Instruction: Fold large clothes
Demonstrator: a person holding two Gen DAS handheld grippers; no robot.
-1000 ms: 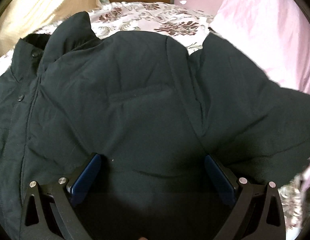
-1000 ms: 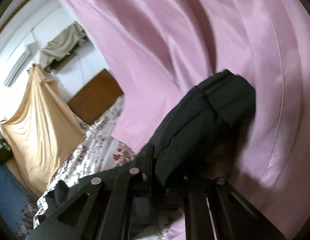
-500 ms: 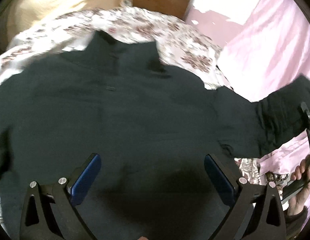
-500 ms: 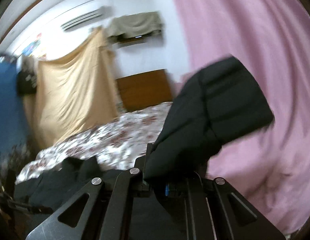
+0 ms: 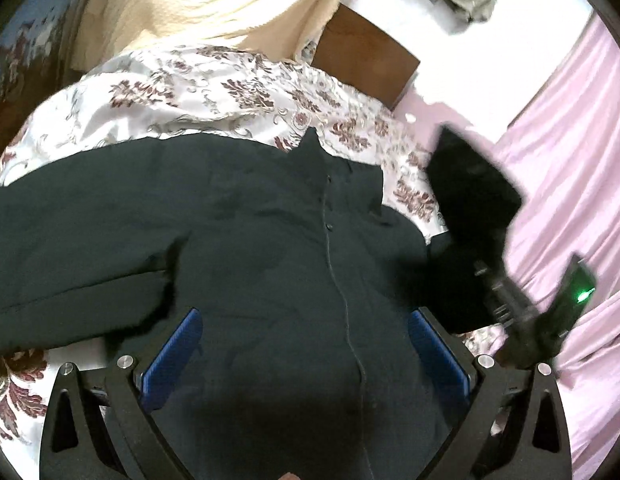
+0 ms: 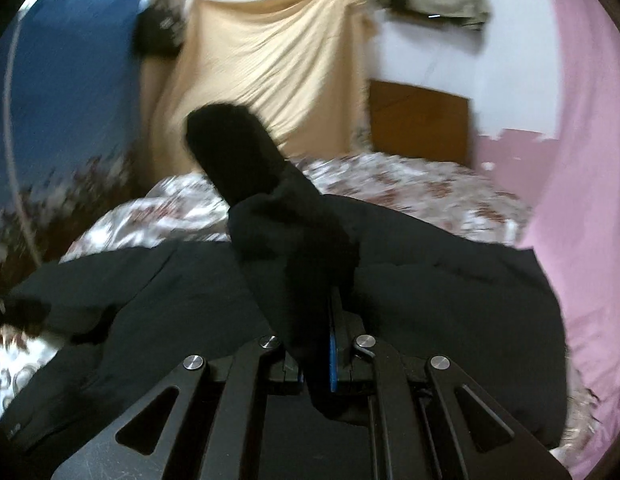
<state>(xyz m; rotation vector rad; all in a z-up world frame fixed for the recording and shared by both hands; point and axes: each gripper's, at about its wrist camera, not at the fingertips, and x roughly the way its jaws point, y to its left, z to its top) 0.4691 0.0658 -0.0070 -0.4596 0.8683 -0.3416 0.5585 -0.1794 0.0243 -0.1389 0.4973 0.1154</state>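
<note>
Right wrist view shows my right gripper (image 6: 316, 354) clenched on the black sleeve (image 6: 262, 200) raised above the jacket (image 6: 450, 280) on the bed (image 6: 410, 184), its length pointing leftward over the body, while my left gripper (image 5: 302, 344) hovers wide apart.

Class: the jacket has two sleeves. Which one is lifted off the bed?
The sleeve clamped in the right gripper is raised above the jacket; the other sleeve lies flat on the floral bedspread.

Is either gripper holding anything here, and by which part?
The right gripper is shut on the black jacket's sleeve, near its cuff end. The left gripper is open over the jacket, holding nothing.
</note>
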